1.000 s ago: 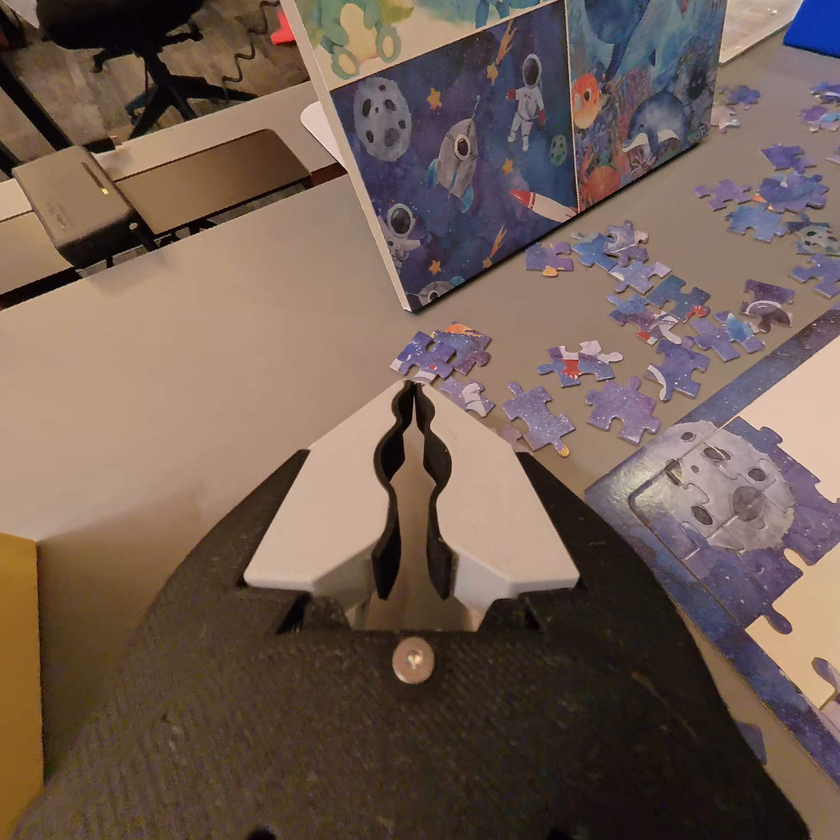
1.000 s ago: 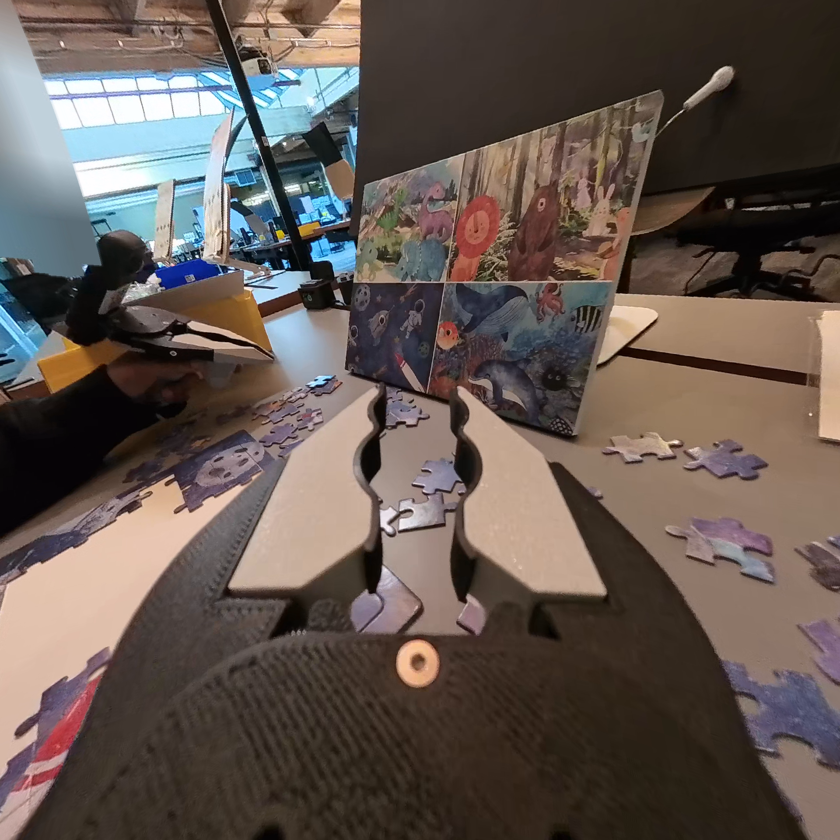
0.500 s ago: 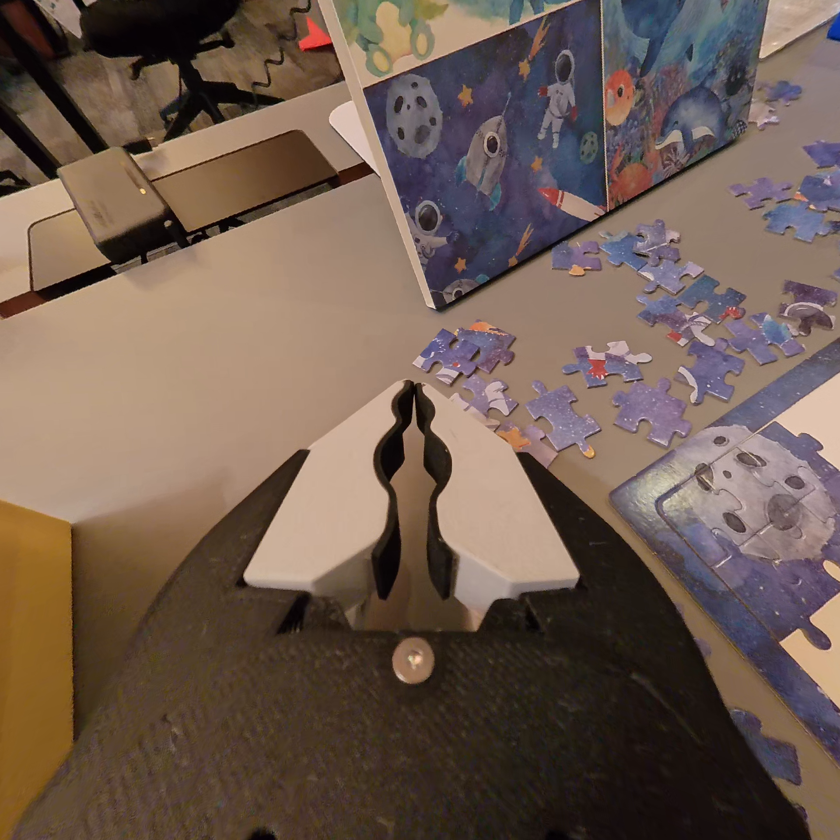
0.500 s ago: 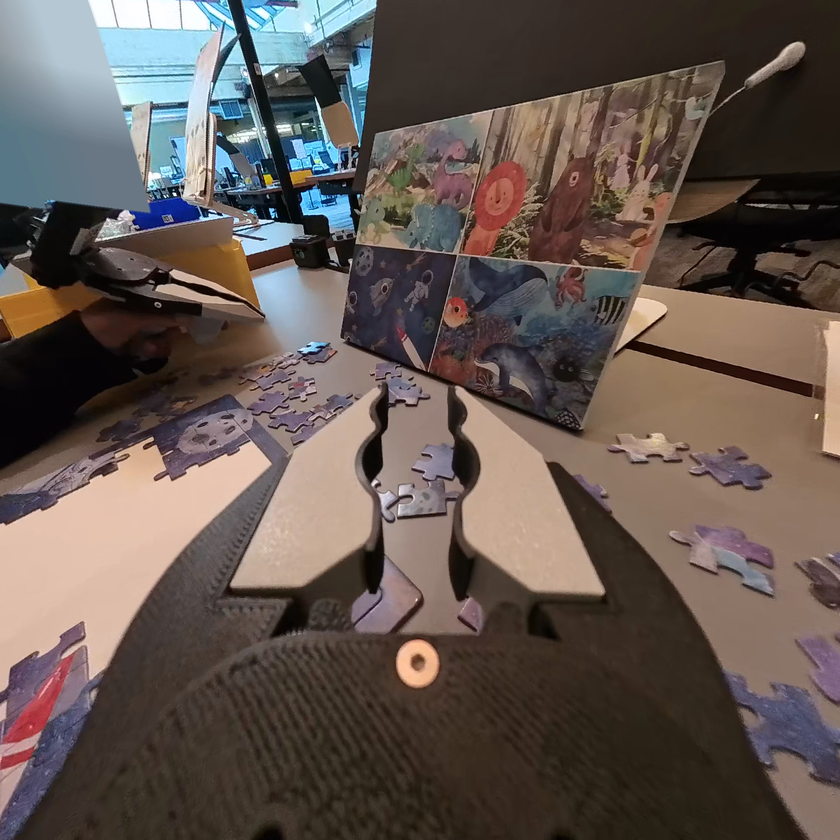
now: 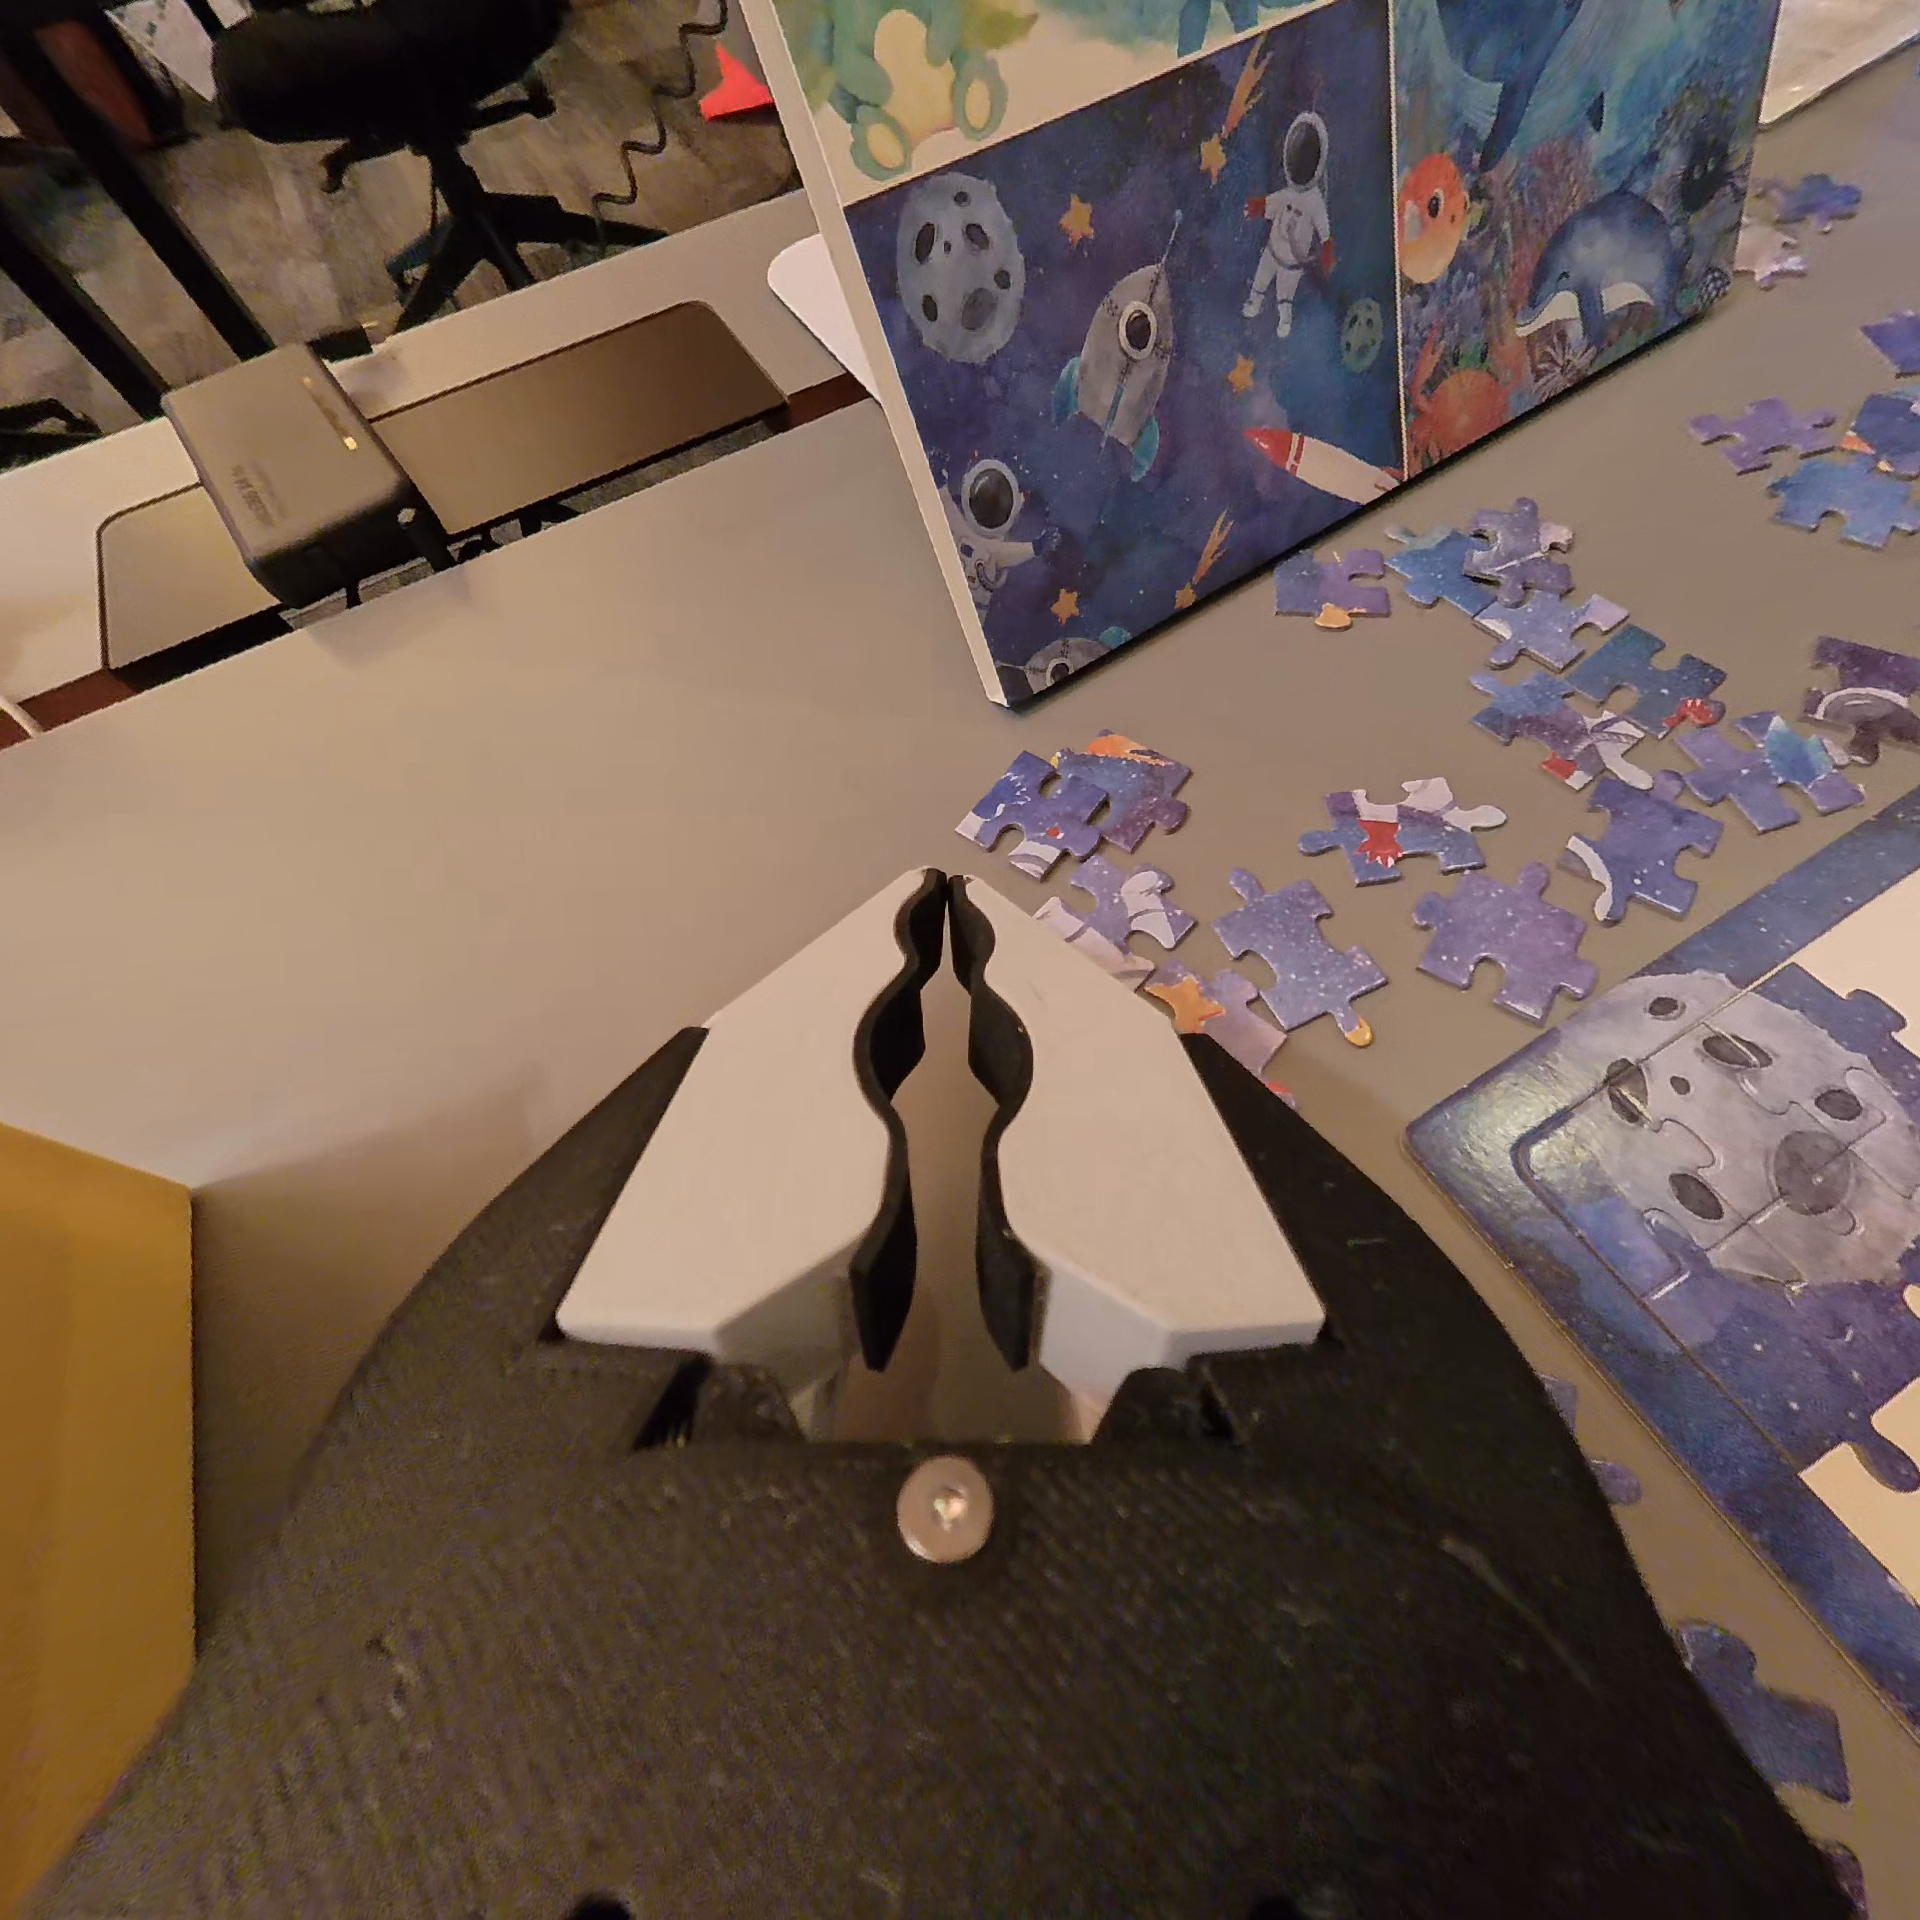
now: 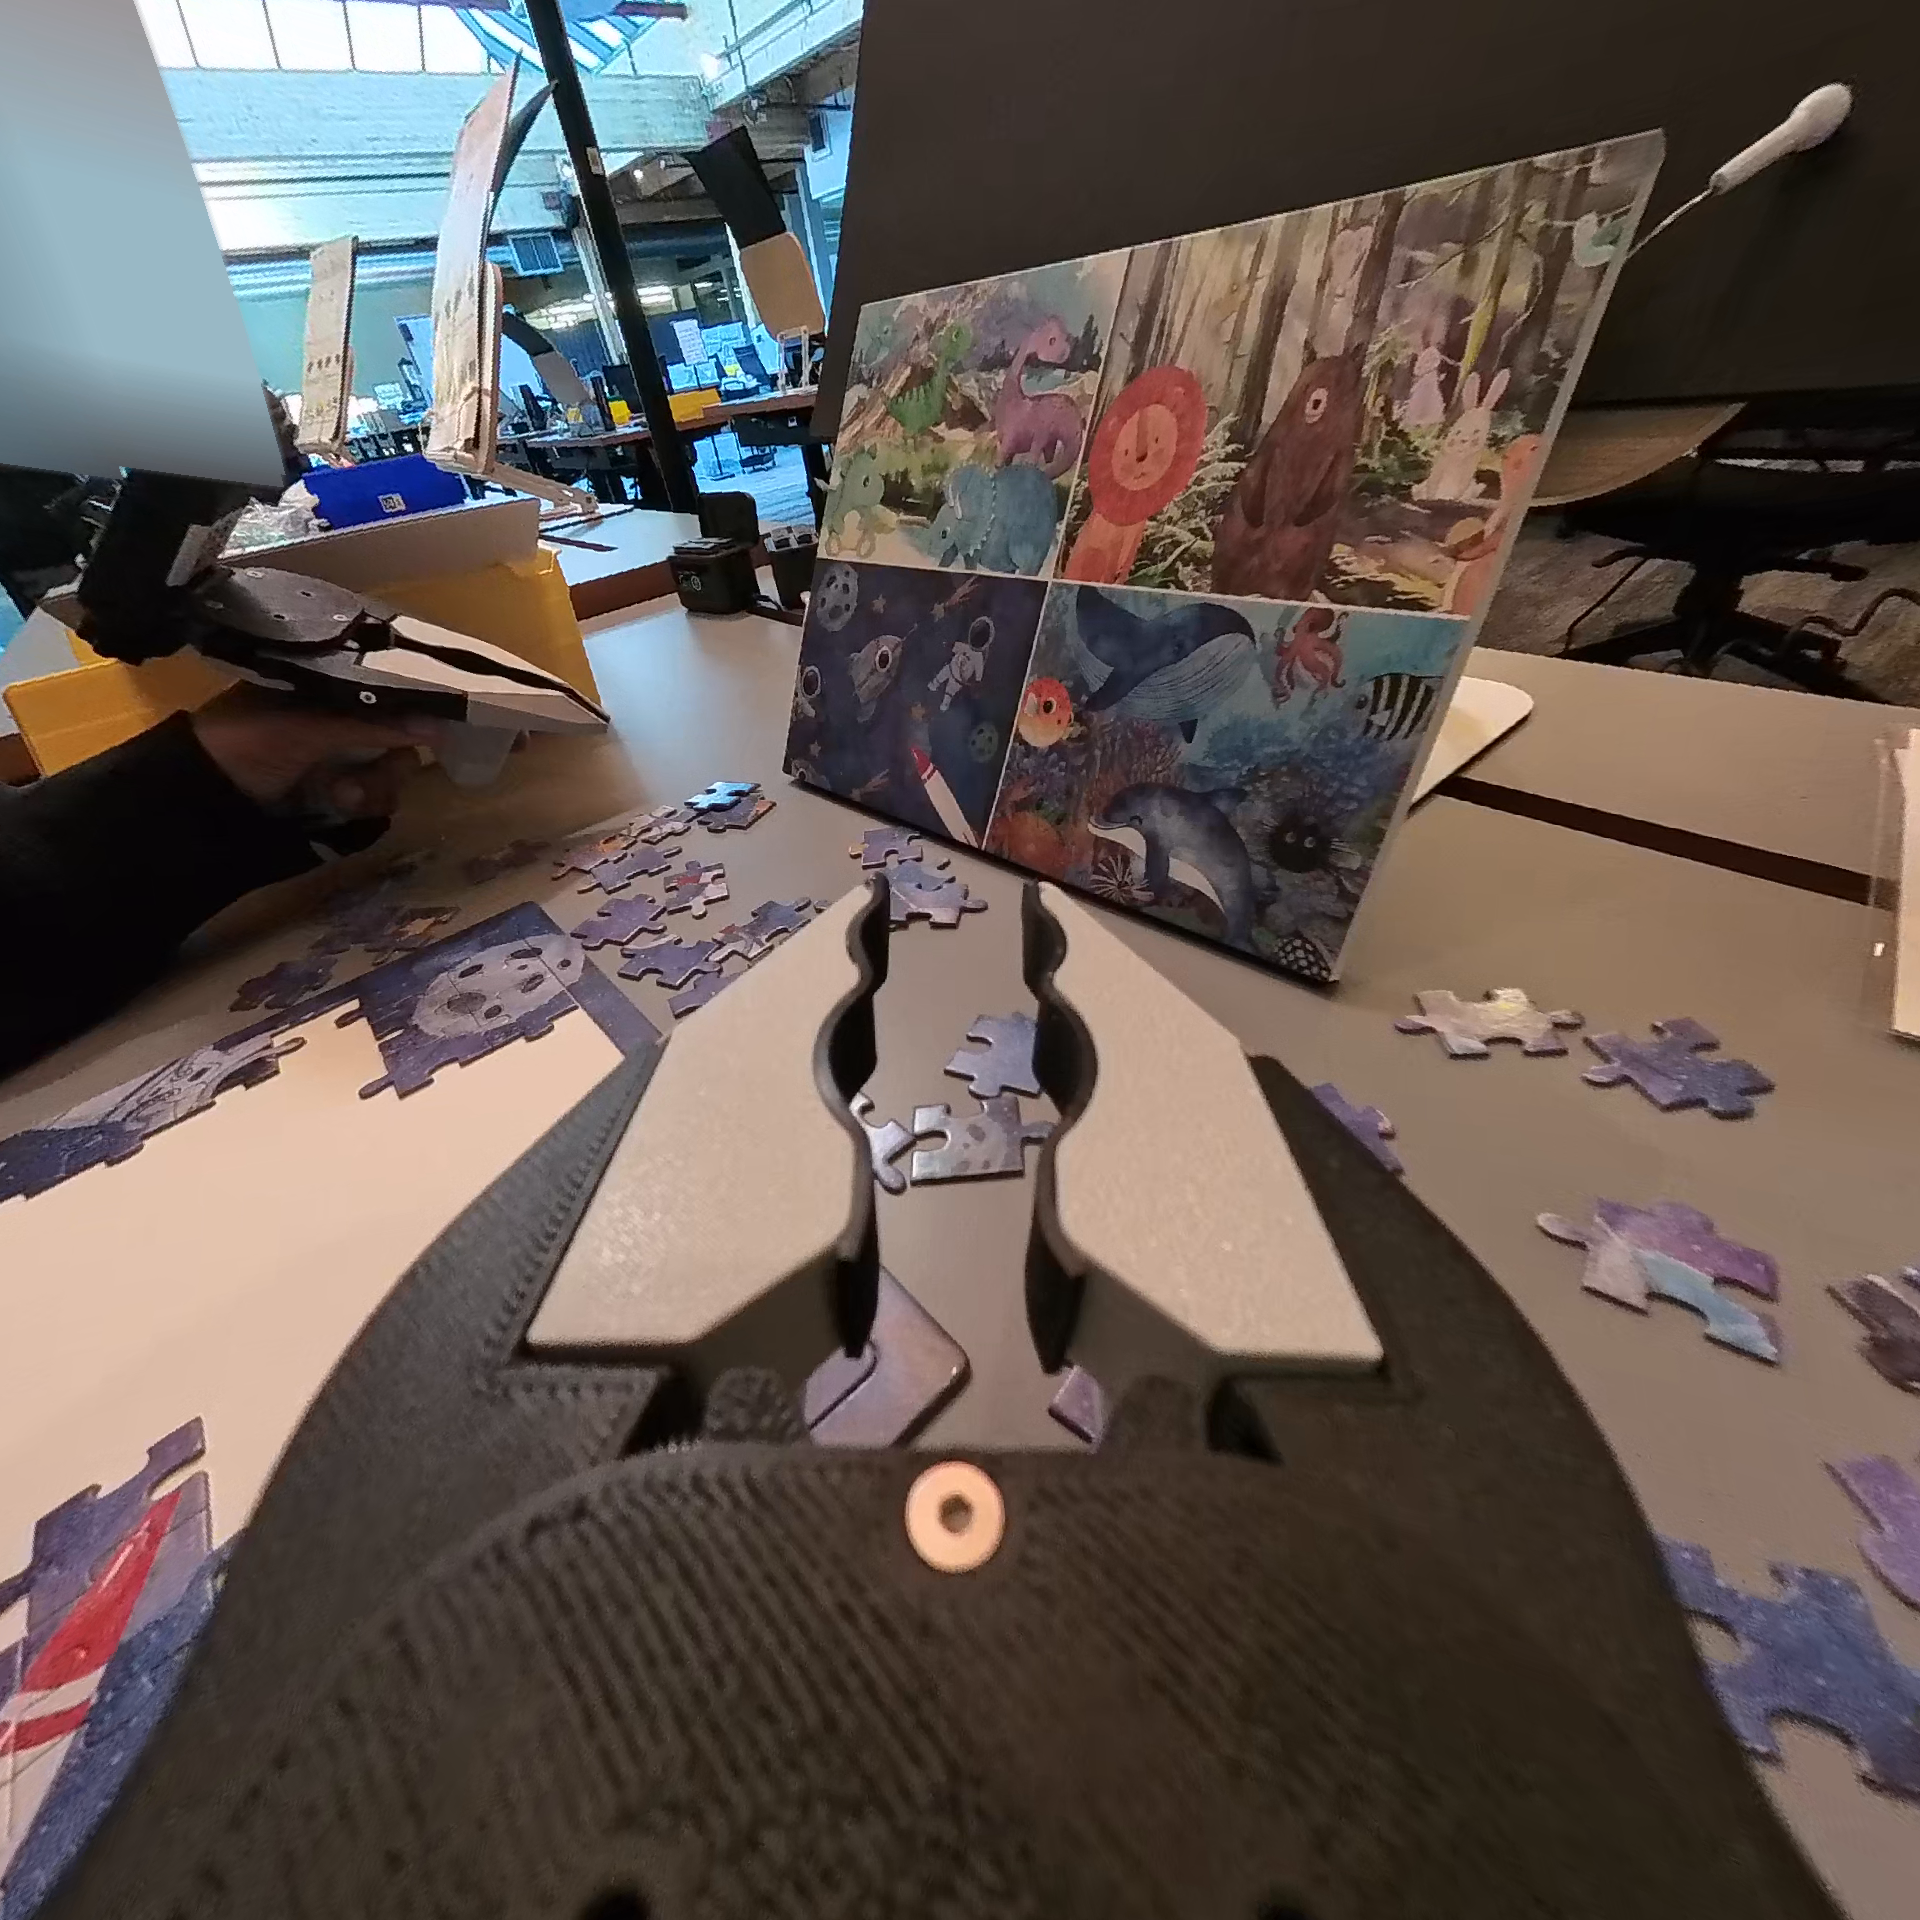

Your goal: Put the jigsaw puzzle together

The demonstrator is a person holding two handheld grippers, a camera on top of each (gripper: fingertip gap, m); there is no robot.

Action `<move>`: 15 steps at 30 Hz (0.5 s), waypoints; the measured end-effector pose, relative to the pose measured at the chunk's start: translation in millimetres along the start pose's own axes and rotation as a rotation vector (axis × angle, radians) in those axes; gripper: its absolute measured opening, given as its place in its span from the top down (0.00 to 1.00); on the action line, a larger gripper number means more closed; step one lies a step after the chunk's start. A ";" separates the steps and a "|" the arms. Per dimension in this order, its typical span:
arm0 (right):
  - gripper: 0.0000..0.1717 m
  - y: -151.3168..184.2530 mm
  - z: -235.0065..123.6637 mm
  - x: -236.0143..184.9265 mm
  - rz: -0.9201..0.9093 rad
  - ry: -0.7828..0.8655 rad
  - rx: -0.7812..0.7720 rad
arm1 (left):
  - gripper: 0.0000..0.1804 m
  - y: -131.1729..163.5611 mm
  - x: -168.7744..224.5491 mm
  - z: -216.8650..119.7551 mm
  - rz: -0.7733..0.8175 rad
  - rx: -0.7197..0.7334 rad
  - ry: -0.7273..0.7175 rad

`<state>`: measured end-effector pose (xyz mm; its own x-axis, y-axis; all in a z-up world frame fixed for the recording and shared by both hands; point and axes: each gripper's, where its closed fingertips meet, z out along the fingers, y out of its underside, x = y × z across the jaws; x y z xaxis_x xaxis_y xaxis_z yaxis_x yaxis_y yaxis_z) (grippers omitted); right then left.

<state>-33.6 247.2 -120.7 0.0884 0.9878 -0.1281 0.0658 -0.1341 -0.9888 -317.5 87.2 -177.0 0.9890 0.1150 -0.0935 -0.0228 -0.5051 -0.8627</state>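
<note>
- the left gripper (image 5: 943,878) hovers over bare grey table (image 5: 520,831), tips pinched together on nothing, loose puzzle pieces (image 5: 1299,966) just to its right.
- the right gripper (image 6: 954,914) stands narrowly parted and holds nothing, pieces (image 6: 977,1138) on the table seen between its fingers.
- the picture box (image 6: 1195,582) stands beyond; the half-built puzzle board (image 6: 312,1122) lies on the left, its far edge possibly under the sleeve.

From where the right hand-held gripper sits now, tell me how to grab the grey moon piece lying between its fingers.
The moon piece lies flat on the table. Probably come from above and pinch its straight side edges, avoiding the knobs; the right hand-held gripper is open, not touching it.
</note>
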 end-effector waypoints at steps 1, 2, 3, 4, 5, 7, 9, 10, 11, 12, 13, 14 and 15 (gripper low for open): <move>0.86 -0.1 -0.1 0.0 0.000 0.000 0.000 | 1.00 0.1 -0.1 0.0 0.000 0.000 0.000; 0.86 -0.1 -0.1 0.0 0.001 -0.001 0.001 | 1.00 0.2 -0.2 0.0 0.000 0.000 0.000; 0.86 -0.1 0.0 0.0 0.001 -0.001 0.001 | 1.00 0.2 -0.3 0.0 0.000 0.000 -0.001; 0.86 0.0 -0.1 0.0 0.001 -0.001 0.000 | 1.00 0.1 -0.6 -0.1 0.000 0.000 -0.003; 0.86 0.0 0.0 -0.2 0.000 -0.002 0.000 | 1.00 0.0 -0.9 -0.2 0.001 0.001 -0.005; 0.86 0.1 0.1 -0.5 -0.001 -0.002 -0.001 | 1.00 0.1 -1.3 -0.3 0.001 0.001 -0.007; 0.86 0.3 0.3 -0.8 -0.004 -0.003 -0.003 | 1.00 0.2 -1.6 -0.2 0.002 0.001 -0.008; 0.86 0.4 0.3 -0.9 -0.005 -0.003 -0.003 | 1.00 0.4 -1.5 -0.1 0.002 0.000 -0.008; 0.86 0.5 0.4 -1.1 -0.006 -0.004 -0.004 | 1.00 0.6 -1.5 0.0 0.003 -0.002 -0.009; 0.86 0.7 0.6 -1.3 -0.006 -0.005 -0.005 | 1.00 0.8 -1.7 0.1 0.005 -0.003 -0.010; 0.86 0.7 0.6 -1.4 -0.007 -0.005 -0.006 | 1.00 0.8 -1.7 0.1 0.006 -0.003 -0.011; 0.86 0.7 0.6 -1.5 -0.008 -0.005 -0.006 | 1.00 0.7 -1.7 0.0 0.007 -0.003 -0.012; 0.86 0.8 0.7 -1.5 -0.009 -0.005 -0.007 | 1.00 0.6 -1.6 -0.1 0.009 -0.002 -0.013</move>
<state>-34.3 245.7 -121.4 0.0829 0.9894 -0.1192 0.0731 -0.1253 -0.9894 -319.1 86.6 -177.3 0.9868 0.1213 -0.1071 -0.0309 -0.5081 -0.8607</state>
